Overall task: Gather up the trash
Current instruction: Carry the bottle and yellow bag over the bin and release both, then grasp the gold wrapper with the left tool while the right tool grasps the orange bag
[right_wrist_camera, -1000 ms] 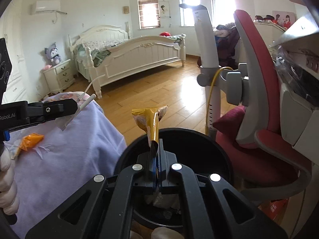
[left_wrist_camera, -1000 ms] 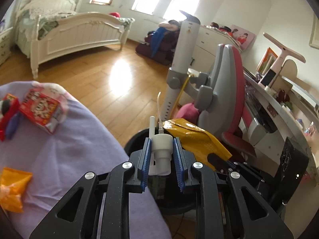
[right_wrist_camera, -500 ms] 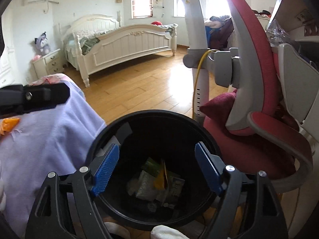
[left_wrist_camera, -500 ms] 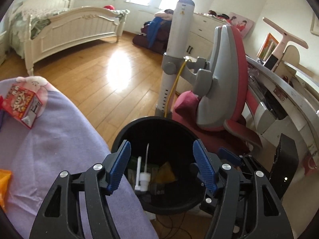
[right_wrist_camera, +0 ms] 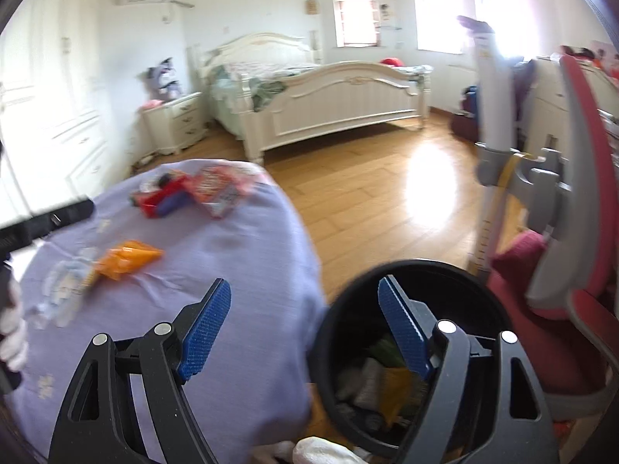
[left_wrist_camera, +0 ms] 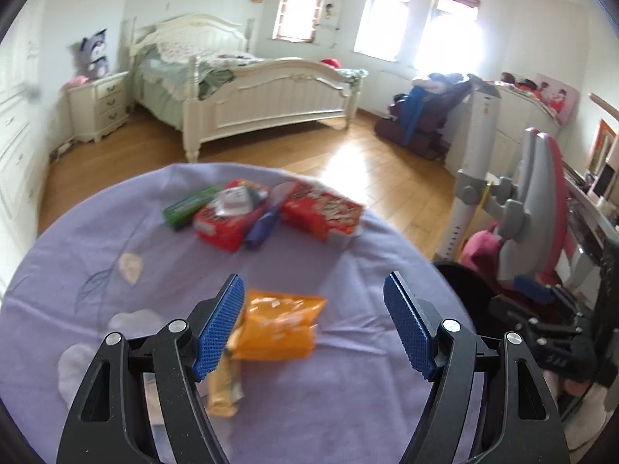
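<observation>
An orange snack packet [left_wrist_camera: 278,324] lies on the round table's purple cloth [left_wrist_camera: 116,309]. My left gripper [left_wrist_camera: 313,290] hovers over it with jaws opening and nothing pressed between the pads. A yellow wrapper [left_wrist_camera: 224,390] lies under its left finger. Farther back are two red boxes [left_wrist_camera: 321,214], a green pack [left_wrist_camera: 189,207] and a dark blue item [left_wrist_camera: 263,228]. My right gripper [right_wrist_camera: 302,286] is open and empty, straddling the table edge and the black bin [right_wrist_camera: 410,270], which holds trash [right_wrist_camera: 390,382]. The orange packet [right_wrist_camera: 127,257] shows in the right wrist view too.
A red and grey chair [right_wrist_camera: 572,201] and a white pole [right_wrist_camera: 491,116] stand right of the bin. A white bed [left_wrist_camera: 271,92] and a nightstand [left_wrist_camera: 100,104] are beyond on the wooden floor [right_wrist_camera: 367,193]. A gloved hand [right_wrist_camera: 11,332] shows at the left edge.
Both grippers opened and dropped their trash into the bin: the left a white piece, the right a yellow wrapper. The left swung from the bin to over the table; the right shifted left.
</observation>
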